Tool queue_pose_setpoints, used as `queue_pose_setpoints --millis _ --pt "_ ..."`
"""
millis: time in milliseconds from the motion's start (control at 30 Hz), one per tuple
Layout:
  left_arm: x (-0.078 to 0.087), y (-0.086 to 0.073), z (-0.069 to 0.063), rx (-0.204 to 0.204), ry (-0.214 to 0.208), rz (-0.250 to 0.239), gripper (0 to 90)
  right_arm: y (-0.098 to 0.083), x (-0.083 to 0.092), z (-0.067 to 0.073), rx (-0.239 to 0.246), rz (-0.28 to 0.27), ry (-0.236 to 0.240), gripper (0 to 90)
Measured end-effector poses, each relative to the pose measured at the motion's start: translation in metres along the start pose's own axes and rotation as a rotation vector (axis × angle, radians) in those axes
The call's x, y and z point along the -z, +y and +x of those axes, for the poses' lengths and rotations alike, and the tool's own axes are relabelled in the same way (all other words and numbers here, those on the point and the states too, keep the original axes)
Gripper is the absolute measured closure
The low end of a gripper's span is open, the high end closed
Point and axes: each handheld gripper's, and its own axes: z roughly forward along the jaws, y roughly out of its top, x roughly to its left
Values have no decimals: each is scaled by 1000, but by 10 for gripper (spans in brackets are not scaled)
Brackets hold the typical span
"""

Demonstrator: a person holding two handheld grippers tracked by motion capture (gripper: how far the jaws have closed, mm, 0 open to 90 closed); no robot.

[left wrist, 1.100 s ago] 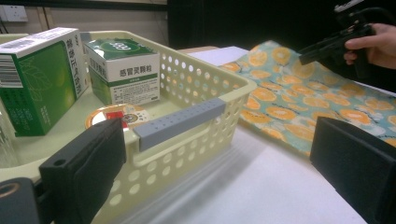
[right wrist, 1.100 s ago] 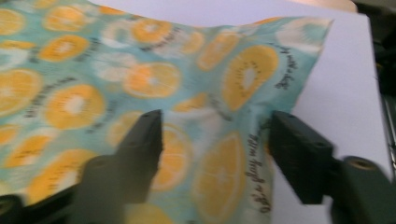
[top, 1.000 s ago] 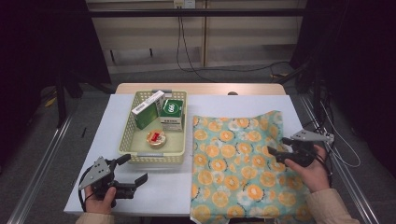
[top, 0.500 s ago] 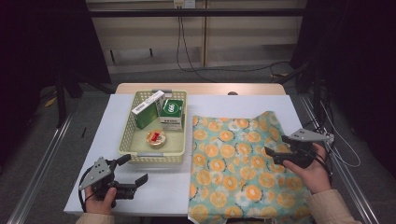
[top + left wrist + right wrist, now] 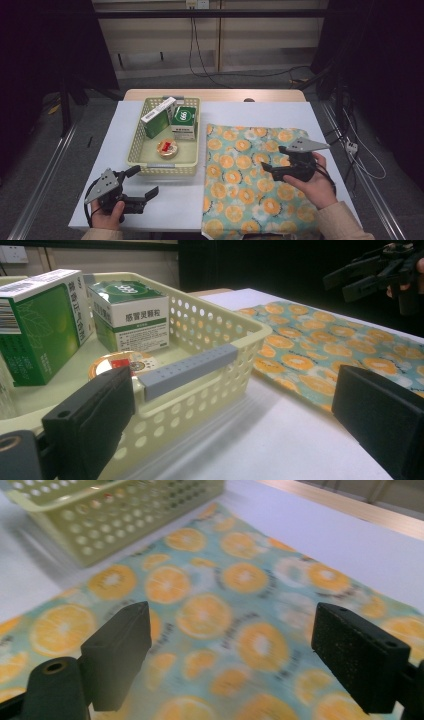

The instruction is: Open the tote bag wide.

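So counting things up: one cloth (image 5: 255, 182), one basket (image 5: 145, 169), two green-and-white boxes and one small round tin inside that basket, and two grippers, one per hand. I'll use the basket as the anchor for everything. It's a pale yellow plastic one with round holes in its walls and a grey handle strip on the near rim, sitting on the white table (image 5: 165, 205). The taller box (image 5: 157, 118) leans tilted at the basket's far left, the squarer box (image 5: 183, 121) stands upright just beside it at the far right, and the round tin (image 5: 167, 148) with its red and gold lid lies flat on the basket floor nearer the person. The cloth is spread flat on the table just beside the basket's right wall, very close, though I can't tell if they actually touch. It's teal-blue, covered all over in orange slices with some white flowers, and its near edge reaches the table's front edge. The right gripper (image 5: 268, 172) is above the cloth, well to the right of the basket, its jaws pointing back toward the basket; they've just been opening and now stand wide with nothing between them, just the orange print underneath in the right gripper view (image 5: 225, 625). The left gripper (image 5: 145, 182) sits in front of the basket's near left corner, just off the rim, jaws spread wide as well and holding nothing.
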Motion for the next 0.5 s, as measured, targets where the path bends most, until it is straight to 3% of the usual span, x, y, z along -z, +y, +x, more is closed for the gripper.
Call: queue_pose_setpoints --millis 167,333,400,433,467,500 --pt "1 0 0 3 -1 1 35 0 -29 30 43 54 88 162" --pt "0 0 0 0 -3 2 35 -5 -63 53 61 100 123 154" --pt "0 0 0 1 -1 6 35 -5 -74 63 55 103 154 154" --pt "0 0 1 2 -3 4 35 -3 -83 75 58 106 184 150" --pt "1 0 1 3 -3 3 35 -3 -83 75 58 106 184 150" --pt "1 0 1 4 -2 1 35 -1 -91 88 71 100 208 144"
